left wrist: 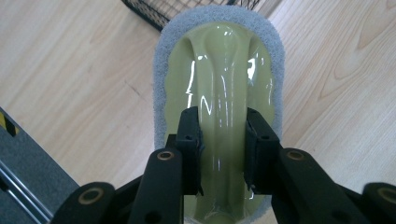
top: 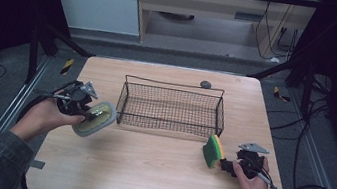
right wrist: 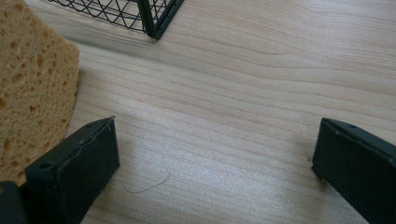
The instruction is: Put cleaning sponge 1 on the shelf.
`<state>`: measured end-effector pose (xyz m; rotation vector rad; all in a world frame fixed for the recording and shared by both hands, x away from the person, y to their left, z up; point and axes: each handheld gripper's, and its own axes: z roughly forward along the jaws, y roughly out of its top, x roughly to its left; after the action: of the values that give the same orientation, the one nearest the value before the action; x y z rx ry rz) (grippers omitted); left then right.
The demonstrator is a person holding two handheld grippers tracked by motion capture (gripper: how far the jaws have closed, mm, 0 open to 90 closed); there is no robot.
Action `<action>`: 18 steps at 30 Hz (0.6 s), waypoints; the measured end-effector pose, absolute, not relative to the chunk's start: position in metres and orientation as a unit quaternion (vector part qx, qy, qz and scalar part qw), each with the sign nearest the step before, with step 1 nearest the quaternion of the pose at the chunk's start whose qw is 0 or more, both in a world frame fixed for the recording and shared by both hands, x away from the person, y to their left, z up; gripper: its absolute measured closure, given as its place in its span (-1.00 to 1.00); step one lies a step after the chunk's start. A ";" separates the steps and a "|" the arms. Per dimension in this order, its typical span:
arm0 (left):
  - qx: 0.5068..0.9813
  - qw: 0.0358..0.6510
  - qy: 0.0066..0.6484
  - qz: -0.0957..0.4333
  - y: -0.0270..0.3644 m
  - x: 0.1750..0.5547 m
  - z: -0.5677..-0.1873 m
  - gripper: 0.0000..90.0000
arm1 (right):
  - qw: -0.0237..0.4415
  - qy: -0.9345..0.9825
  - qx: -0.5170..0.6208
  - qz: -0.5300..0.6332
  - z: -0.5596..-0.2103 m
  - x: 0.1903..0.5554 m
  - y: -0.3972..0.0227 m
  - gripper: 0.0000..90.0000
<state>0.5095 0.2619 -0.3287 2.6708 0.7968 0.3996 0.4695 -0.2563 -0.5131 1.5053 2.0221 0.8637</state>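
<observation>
My left gripper (top: pixel 86 112) is shut on the raised ridge of a scrubber (top: pixel 97 118), which has a glossy pale green plastic back and a grey pad. It hangs above the table's left side, just left of a black wire basket (top: pixel 173 83). In the left gripper view both pads (left wrist: pixel 190 140) press the scrubber (left wrist: pixel 219 70) handle. My right gripper (top: pixel 227 165) rests near the table's right front with its jaws wide apart. A yellow and green sponge (top: pixel 213 151) stands on edge beside it. In the right gripper view the sponge (right wrist: pixel 32 84) lies outside the left jaw of the right gripper (right wrist: pixel 215 149), with bare wood between the jaws.
The wire basket (right wrist: pixel 154 14) stands in the middle of the wooden table (top: pixel 154 173), and its corner (left wrist: pixel 154 11) lies just beyond the scrubber. A small grey object (top: pixel 205 84) sits at the far edge behind the basket. Cables trail on the floor at right.
</observation>
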 end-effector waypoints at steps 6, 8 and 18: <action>0.943 0.166 0.249 0.148 0.252 0.523 -0.317 0.57 | 0.236 0.738 0.548 0.315 -0.513 0.469 -0.256 -0.98; 0.945 0.165 0.239 0.148 0.248 0.529 -0.314 0.57 | 0.236 0.739 0.546 0.316 -0.513 0.469 -0.256 -0.98; 0.957 0.170 0.176 0.154 0.221 0.555 -0.301 0.57 | 0.235 0.744 0.539 0.316 -0.514 0.468 -0.256 -0.98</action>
<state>0.5550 0.2212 -0.3015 2.7190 0.4991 0.4381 0.4684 -0.2560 -0.5135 1.4787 2.0424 0.8679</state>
